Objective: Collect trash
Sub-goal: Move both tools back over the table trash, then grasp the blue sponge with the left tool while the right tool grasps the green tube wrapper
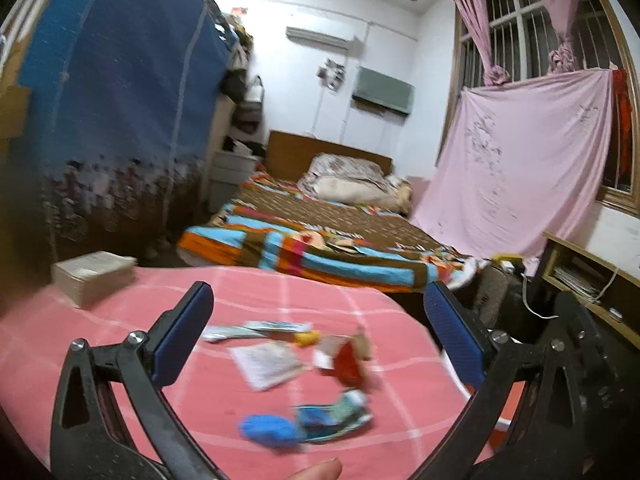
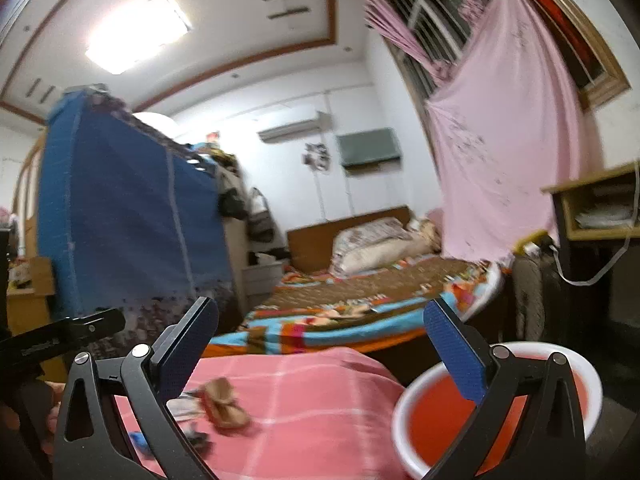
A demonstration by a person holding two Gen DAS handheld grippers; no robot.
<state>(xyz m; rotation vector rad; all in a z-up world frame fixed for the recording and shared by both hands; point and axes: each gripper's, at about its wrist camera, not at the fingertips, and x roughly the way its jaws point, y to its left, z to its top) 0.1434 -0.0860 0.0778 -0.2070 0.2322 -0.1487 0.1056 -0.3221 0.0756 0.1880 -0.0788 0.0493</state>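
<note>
Judging by the wrappers [image 1: 280, 356] scattered on the pink cloth [image 1: 280, 292], I've barely started. Both the left gripper [image 1: 316, 340] and right gripper [image 2: 320, 352] stand wide apart, empty. The red basin [image 2: 440, 420] beside the cloth shows nothing inside.

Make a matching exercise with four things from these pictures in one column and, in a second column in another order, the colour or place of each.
Things:
1. basin
2. crumpled glove
3. cardboard box
4. checked cloth

Colour or place:
A. blue, lying among the wrappers
B. pink with pale lines, covering the table
C. red inside with a white rim, beside the table
D. brown, at the far left corner of the table

Pairs: 1-C, 2-A, 3-D, 4-B
</note>
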